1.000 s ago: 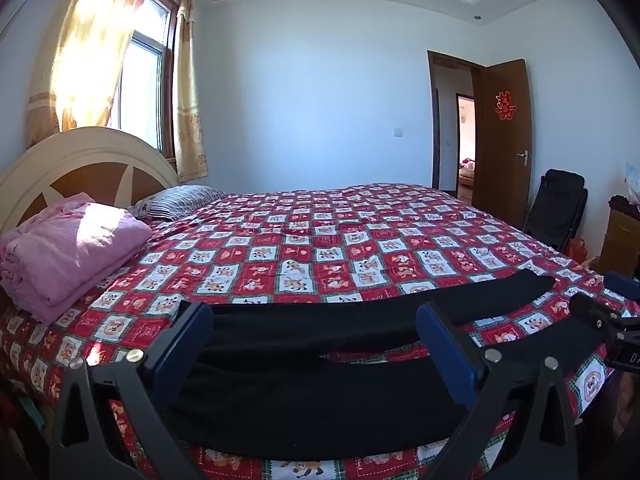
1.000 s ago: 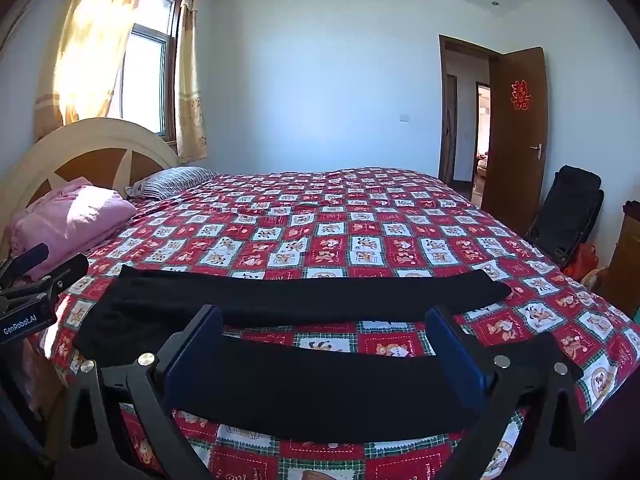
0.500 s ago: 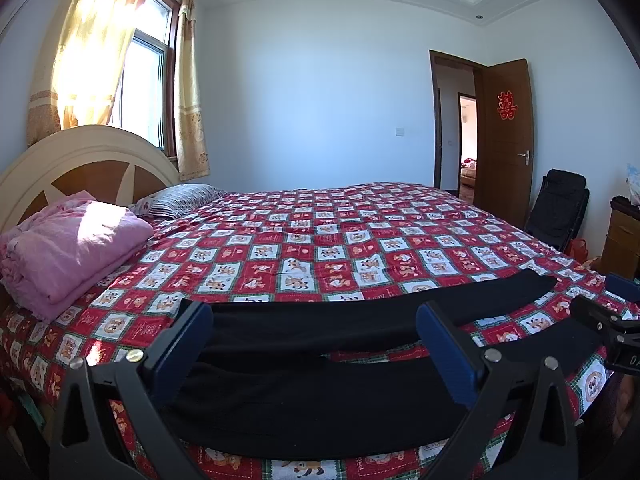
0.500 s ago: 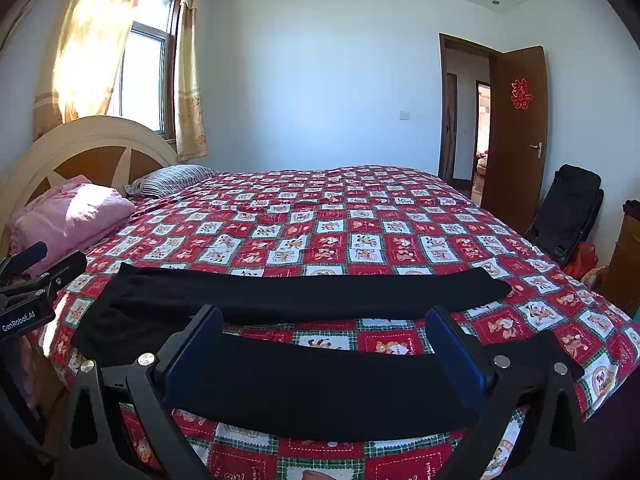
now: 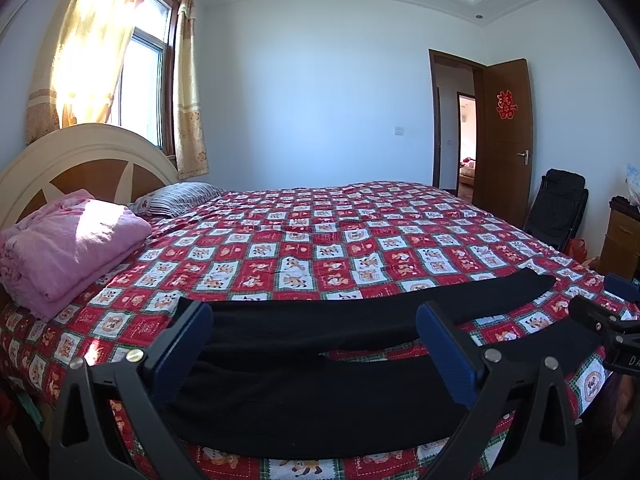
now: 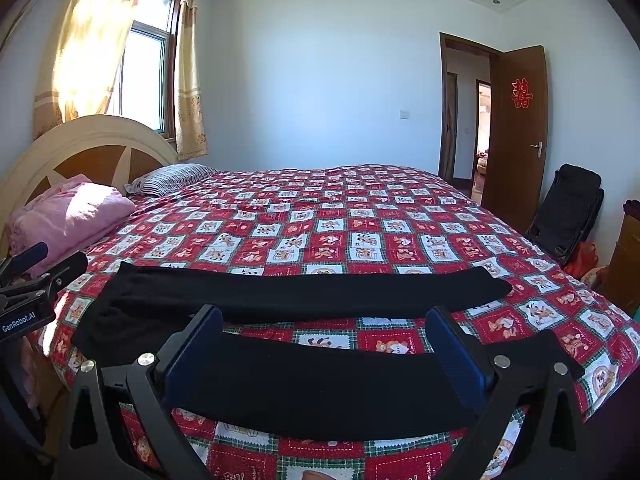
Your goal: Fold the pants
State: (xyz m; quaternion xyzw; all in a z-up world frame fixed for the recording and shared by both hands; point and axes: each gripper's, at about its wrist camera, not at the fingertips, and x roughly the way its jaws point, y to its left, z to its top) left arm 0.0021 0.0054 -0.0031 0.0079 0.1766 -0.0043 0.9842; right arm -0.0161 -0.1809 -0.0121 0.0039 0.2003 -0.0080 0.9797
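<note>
Left wrist view showed my left gripper (image 5: 314,344) jaws spread wide, empty, above the black pants (image 5: 320,392) on the bed (image 5: 320,248). My right gripper (image 6: 324,344) hung likewise, gaping and holding nothing.

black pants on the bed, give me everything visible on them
The black pants lie flat and unfolded across the near edge of the quilt, lengthwise left to right. Plain matte black, soft knit-looking fabric, no visible print. The two legs are spread in a narrow V, joined at the waist end on the left, with a strip of quilt showing between them; the cuffs point right. Only the quilt touches them: both the left gripper and right gripper are open, holding nothing.
</note>
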